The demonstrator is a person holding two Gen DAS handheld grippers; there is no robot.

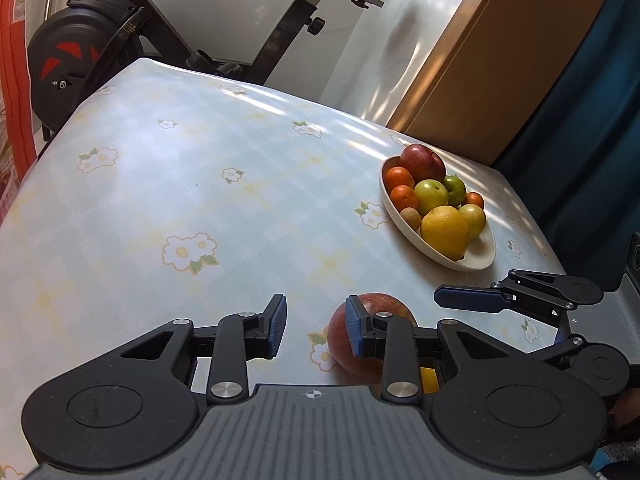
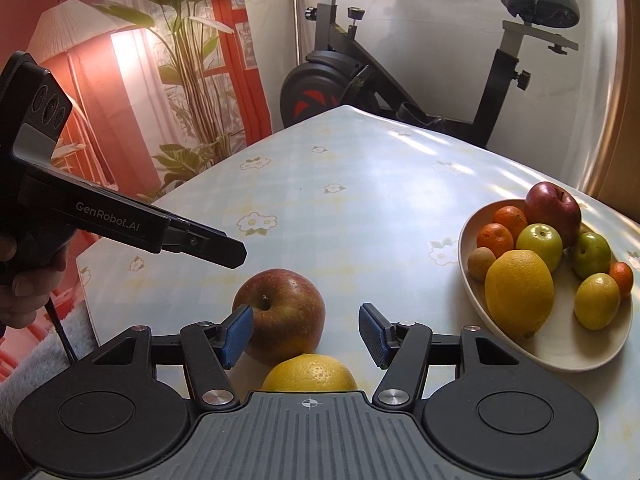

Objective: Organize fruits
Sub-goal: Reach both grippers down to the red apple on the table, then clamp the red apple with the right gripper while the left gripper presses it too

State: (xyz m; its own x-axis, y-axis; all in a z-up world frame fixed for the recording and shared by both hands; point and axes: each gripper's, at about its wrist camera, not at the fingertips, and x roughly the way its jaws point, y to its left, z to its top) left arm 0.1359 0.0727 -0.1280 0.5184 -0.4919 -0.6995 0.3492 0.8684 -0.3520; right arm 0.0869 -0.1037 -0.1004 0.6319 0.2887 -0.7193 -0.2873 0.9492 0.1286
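Right wrist view shows the right claw hanging jaws apart, gripping nothing, over two loose fruits on the glossy, flower-printed checked desk: a round red-and-yellow apple and, nearer the camera than the apple, a yellow orange. Both lie apart from the shallow cream oval bowl, which sits to the apple's right and already holds a dark red apple, a large yellow citrus, green and yellow plum-like fruits and small tangerines, so these two appear to be what is left to gather. Left wrist view has the left claw empty, its blue pads parted by a narrow gap, just left of the apple, apparently waiting while the right claw lines up. Much of the yellow orange is cut off by the right claw's body, and in the left wrist view only a sliver shows; the apple's lower side is masked too. Which fruit is targeted cannot be told.
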